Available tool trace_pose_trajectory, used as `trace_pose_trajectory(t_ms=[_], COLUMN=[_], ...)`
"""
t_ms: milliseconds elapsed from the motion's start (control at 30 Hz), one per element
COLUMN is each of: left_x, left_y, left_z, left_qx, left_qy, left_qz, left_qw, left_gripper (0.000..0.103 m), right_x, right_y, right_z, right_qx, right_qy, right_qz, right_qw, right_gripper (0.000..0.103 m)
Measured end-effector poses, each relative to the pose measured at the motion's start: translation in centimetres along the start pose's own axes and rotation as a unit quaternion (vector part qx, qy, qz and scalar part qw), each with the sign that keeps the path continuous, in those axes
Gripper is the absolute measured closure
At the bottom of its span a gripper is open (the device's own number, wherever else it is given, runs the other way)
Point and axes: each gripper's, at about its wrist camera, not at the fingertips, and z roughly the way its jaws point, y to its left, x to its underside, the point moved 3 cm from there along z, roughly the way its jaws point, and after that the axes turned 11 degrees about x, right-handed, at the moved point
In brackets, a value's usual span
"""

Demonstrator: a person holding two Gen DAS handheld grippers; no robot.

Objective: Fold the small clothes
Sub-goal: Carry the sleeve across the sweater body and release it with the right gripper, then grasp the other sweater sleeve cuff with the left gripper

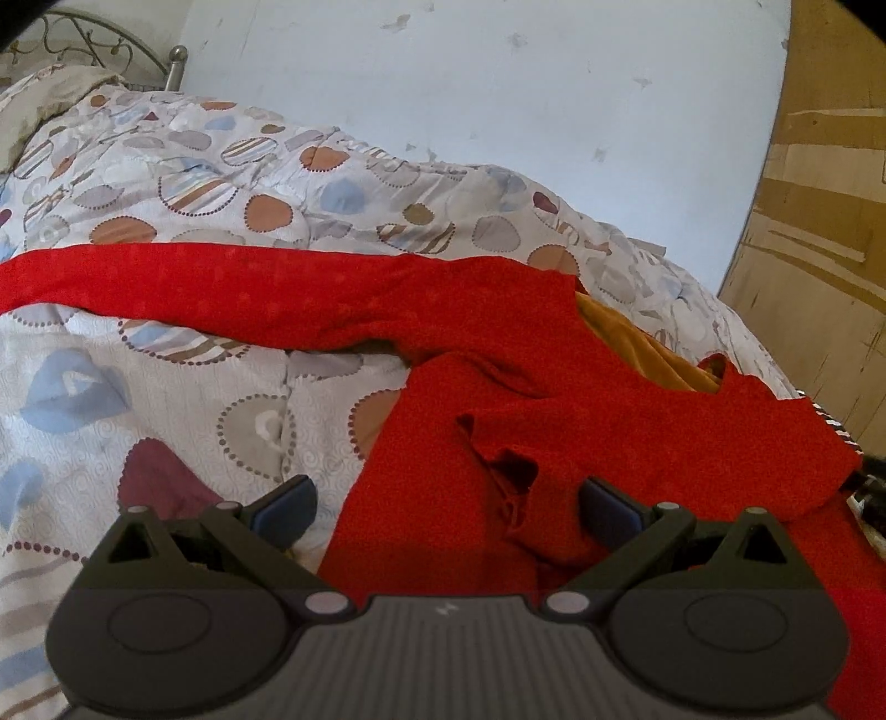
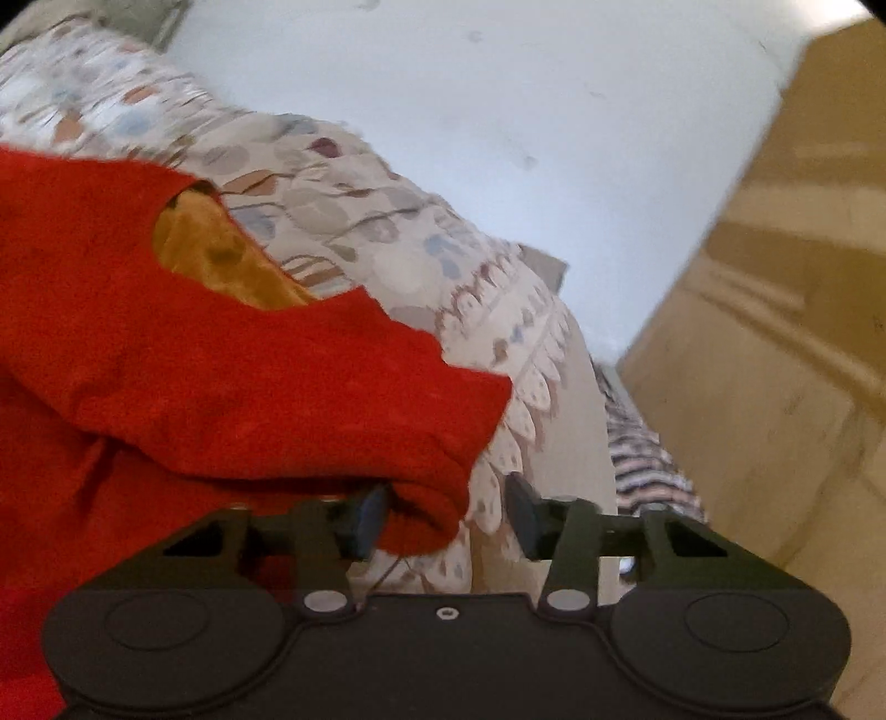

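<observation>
A red garment (image 1: 443,304) lies spread on the patterned quilt (image 1: 221,183), one long sleeve stretched to the left. A mustard cloth (image 1: 637,349) shows under its neck opening. My left gripper (image 1: 448,509) hovers open over the garment's crumpled near part, with both pads clear of the cloth. In the blurred right wrist view, the red garment (image 2: 221,376) fills the left side above the mustard cloth (image 2: 221,260). My right gripper (image 2: 448,520) has its jaws apart. A folded corner of red fabric lies between them against the left pad (image 2: 370,520), and the right pad does not touch it.
The quilt (image 2: 415,249) covers a bed along a pale blue wall (image 1: 498,83). A wooden panel (image 1: 819,221) stands at the right, beyond the bed's edge. A striped cloth (image 2: 648,459) hangs at that edge. A metal headboard (image 1: 94,39) and a pillow (image 1: 33,105) are at the far left.
</observation>
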Motion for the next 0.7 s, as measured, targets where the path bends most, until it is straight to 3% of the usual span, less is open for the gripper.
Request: trace_pose_trajectory(t_ms=[67, 167, 267, 333, 700], left_x=[0.0, 0.0, 0.1, 0.1, 0.1], left_y=[0.1, 0.0, 0.1, 0.1, 0.0], left_z=[0.0, 0.0, 0.0, 0.0, 0.0], left_qx=[0.001, 0.004, 0.009, 0.008, 0.008], left_qy=[-0.001, -0.002, -0.004, -0.003, -0.005], left_qz=[0.000, -0.002, -0.005, -0.003, -0.001], left_qw=[1.0000, 1.0000, 0.9999, 1.0000, 1.0000], left_gripper=[0.001, 0.000, 0.000, 0.000, 0.000], right_x=[-0.1, 0.4, 1.9, 3.0, 4.1], right_y=[-0.4, -2.2, -3.6, -3.5, -1.9], right_z=[-0.1, -0.6, -0.2, 0.4, 0.5], right_qx=[0.002, 0.006, -0.009, -0.021, -0.012], right_qy=[0.005, 0.024, 0.066, 0.090, 0.089], right_qz=[0.011, 0.080, 0.166, 0.192, 0.192], right_qw=[1.000, 0.996, 0.984, 0.977, 0.977], right_gripper=[0.093, 0.094, 0.094, 0.094, 0.092])
